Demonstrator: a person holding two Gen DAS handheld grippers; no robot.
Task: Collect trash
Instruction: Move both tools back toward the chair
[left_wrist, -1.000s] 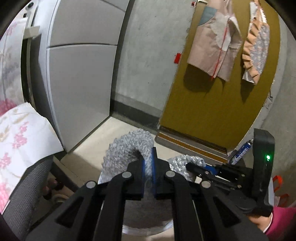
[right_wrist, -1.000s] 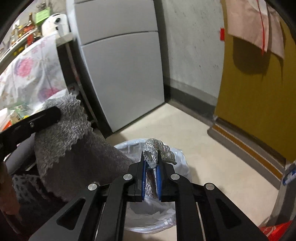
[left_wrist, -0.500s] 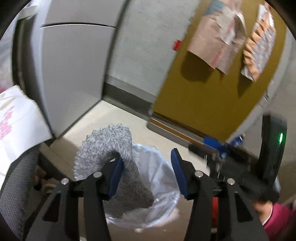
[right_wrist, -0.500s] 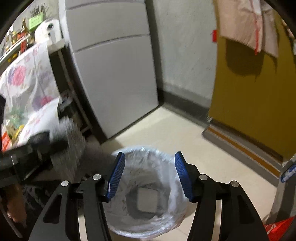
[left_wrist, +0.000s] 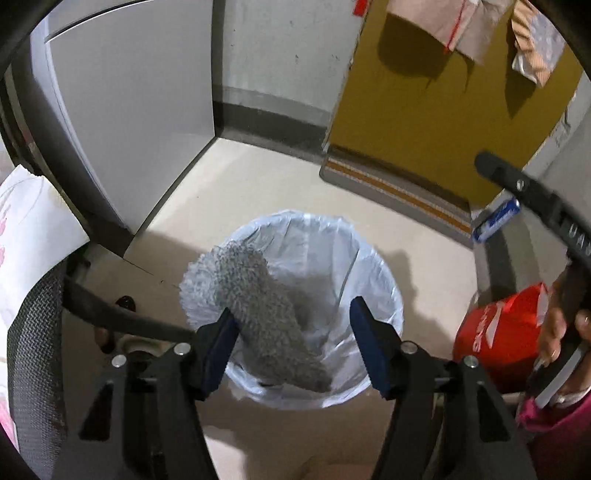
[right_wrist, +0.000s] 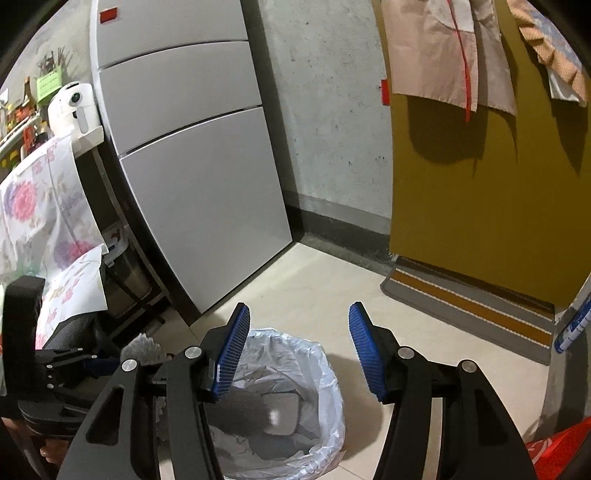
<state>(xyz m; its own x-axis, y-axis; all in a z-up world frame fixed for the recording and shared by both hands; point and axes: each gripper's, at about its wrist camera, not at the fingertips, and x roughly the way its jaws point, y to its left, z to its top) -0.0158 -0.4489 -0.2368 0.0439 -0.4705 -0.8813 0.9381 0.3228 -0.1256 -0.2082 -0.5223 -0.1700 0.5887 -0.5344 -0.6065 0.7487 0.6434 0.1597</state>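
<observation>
- Directly below the left gripper (left_wrist: 291, 347), whose jaws are spread with nothing clamped, a grey cloth (left_wrist: 266, 317) hangs against the left pad, partly over the lined trash bin (left_wrist: 384, 280).
- Right gripper (right_wrist: 297, 350) — jaws apart too, empty, above the bin.
- Cloth looks soft, light, floppy — pinch a bunched fold, not an edge.

Grey knit rag (left_wrist: 266, 310), clear-white bin liner (left_wrist: 332, 251), mustard-yellow door (right_wrist: 480, 206), pale grey fridge (right_wrist: 192, 177), red bag (left_wrist: 498, 328), pink-and-purple floral cloth (right_wrist: 37, 214), and the gripper pads (right_wrist: 232, 343) were blue.
</observation>
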